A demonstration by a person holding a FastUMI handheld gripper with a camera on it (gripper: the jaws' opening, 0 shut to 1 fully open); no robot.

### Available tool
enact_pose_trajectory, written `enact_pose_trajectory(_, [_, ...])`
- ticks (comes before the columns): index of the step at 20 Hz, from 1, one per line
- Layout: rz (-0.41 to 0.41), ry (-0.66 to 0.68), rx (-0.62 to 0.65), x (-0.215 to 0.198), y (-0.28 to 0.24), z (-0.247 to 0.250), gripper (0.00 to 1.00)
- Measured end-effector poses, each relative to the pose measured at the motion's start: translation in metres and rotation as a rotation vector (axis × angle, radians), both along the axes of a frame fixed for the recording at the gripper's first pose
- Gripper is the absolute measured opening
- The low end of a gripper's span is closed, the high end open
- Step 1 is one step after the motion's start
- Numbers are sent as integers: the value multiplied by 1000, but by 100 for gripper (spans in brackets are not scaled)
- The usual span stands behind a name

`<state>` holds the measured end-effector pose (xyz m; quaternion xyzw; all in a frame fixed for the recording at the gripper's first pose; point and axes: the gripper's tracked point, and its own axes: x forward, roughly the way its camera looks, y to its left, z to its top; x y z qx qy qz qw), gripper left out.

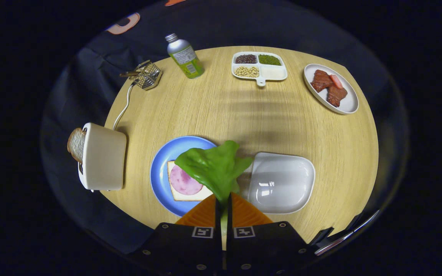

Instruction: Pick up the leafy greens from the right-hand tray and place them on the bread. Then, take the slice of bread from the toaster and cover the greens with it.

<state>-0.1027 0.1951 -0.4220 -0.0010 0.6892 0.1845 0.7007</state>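
At the bottom centre of the frame the gripper (pixel 223 209) has its jaws clenched on the stem of the leafy greens (pixel 214 168), both orange fingers (pixel 202 214) pressing in from either side with only a thin slit between them. The leaf fans upward from the grip and hangs above the gap between the blue plate (pixel 159 168) and the empty white tray (pixel 282 184), its left half already overlapping the plate. Holding it by the narrow stem leaves the broad part free to drape flat once it is let go.

On the blue plate, lower centre-left, lies the bread (pixel 186 197) topped with a round slice of ham (pixel 184 181); that is where the greens belong, so the leaf probably needs to travel a little further left and down. At the left edge of the counter (pixel 244 122) the toaster (pixel 104 157) lies turned so that the second slice of bread (pixel 76 144) pokes out of its far side, ready for the covering step, which is not yet begun.

Across the upper frame sit a bottle (pixel 184 57), a divided dish of beans (pixel 259 67) and a plate of meat (pixel 330 88), well apart from the work
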Motion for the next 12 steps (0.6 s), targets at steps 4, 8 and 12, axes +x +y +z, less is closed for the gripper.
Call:
enact_pose_trajectory(4, [55,-7,26,-3,35,2,5])
enact_pose_trajectory(8, [95,-28,-5,-2,54,-11,5])
enact_pose_trajectory(12, [126,-29,-41,-2,65,-25,5])
